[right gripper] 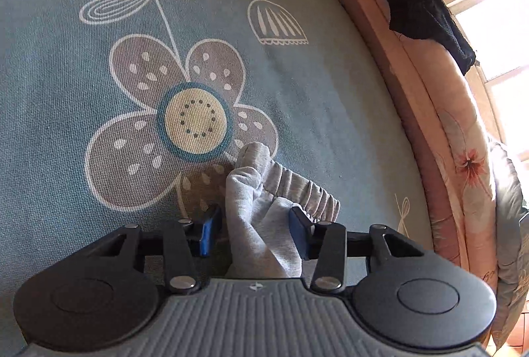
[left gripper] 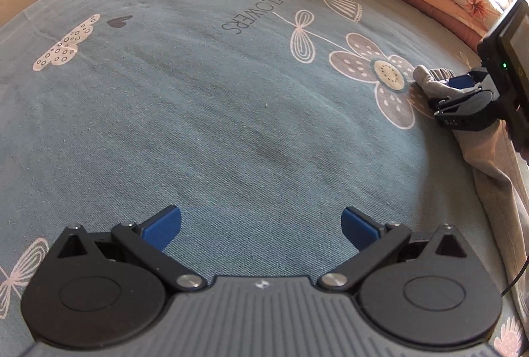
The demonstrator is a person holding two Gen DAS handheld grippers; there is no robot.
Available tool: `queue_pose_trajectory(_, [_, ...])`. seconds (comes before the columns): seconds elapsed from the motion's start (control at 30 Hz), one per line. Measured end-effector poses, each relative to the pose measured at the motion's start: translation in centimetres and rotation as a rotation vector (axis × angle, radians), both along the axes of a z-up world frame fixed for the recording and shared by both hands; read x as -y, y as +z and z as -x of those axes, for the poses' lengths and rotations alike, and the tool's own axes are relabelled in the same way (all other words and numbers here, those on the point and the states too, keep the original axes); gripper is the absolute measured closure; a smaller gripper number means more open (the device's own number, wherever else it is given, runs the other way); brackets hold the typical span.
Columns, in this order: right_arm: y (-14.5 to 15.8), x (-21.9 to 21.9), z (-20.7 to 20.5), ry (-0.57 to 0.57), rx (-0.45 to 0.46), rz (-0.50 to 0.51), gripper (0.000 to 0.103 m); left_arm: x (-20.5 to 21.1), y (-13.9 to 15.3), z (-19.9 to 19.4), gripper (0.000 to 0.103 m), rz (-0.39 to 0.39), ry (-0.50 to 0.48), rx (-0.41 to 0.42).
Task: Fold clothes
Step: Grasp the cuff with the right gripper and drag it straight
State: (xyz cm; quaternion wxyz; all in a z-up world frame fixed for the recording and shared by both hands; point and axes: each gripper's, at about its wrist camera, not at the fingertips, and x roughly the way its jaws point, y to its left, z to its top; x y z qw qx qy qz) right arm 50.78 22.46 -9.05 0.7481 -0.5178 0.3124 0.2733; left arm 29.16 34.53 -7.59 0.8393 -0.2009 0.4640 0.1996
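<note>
Risk: right claw (right gripper: 254,233) half-open around grey sweatpants waistband (right gripper: 264,191), pads not pinching, cloth may slip | left claw (left gripper: 261,229) wide open, empty over bed sheet (left gripper: 198,109)

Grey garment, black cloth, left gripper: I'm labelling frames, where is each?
grey garment (right gripper: 261,224), right wrist view, bunched fabric between the pads
black cloth (right gripper: 420,13), right wrist view, its middle
left gripper (left gripper: 261,226), left wrist view, midway between fingertips

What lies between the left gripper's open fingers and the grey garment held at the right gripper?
Only bare printed bedsheet, seen in the left wrist view, between left gripper and grey garment at the right gripper.
</note>
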Motion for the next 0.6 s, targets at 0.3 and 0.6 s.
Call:
queue_pose_trajectory(0.3, [3.4, 2.6, -1.8, -0.086, -0.147, -0.125, 0.094, 0.2, -0.2, -0.7, 0.001, 0.028, -0.008, 0.006])
queue_pose_trajectory(0.6, [12.8, 7.2, -0.7, -0.008, -0.591, -0.501, 0.095, 1.2, 0.5, -1.7, 0.001, 0.050, -0.041, 0.032])
